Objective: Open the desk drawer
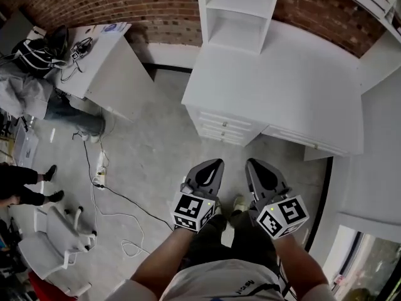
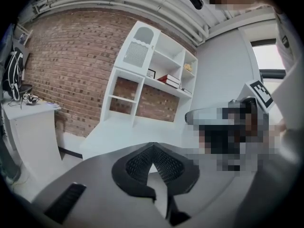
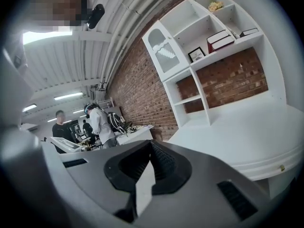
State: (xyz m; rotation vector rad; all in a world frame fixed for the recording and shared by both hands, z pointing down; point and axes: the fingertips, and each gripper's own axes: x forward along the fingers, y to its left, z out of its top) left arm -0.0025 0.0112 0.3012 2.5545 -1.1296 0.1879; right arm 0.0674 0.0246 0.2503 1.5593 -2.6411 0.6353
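Note:
The white desk (image 1: 294,80) stands ahead of me, against the brick wall. Its stack of drawers (image 1: 222,127) with small knobs faces me at the desk's left end, and all of them look closed. My left gripper (image 1: 212,166) and right gripper (image 1: 258,166) hang side by side over the floor, short of the drawer fronts and touching nothing. Both are shut and empty. In the left gripper view the jaw tips (image 2: 152,148) meet in front of the desk top (image 2: 118,137). In the right gripper view the jaw tips (image 3: 151,144) meet too, with a drawer knob (image 3: 282,167) low at the right.
A white shelf unit (image 1: 241,11) stands on the desk's back. A second white desk (image 1: 106,61) with bags is at the left, a power strip and cable (image 1: 99,179) lie on the floor, and a white chair (image 1: 56,243) is at the lower left. People (image 3: 97,122) stand farther off.

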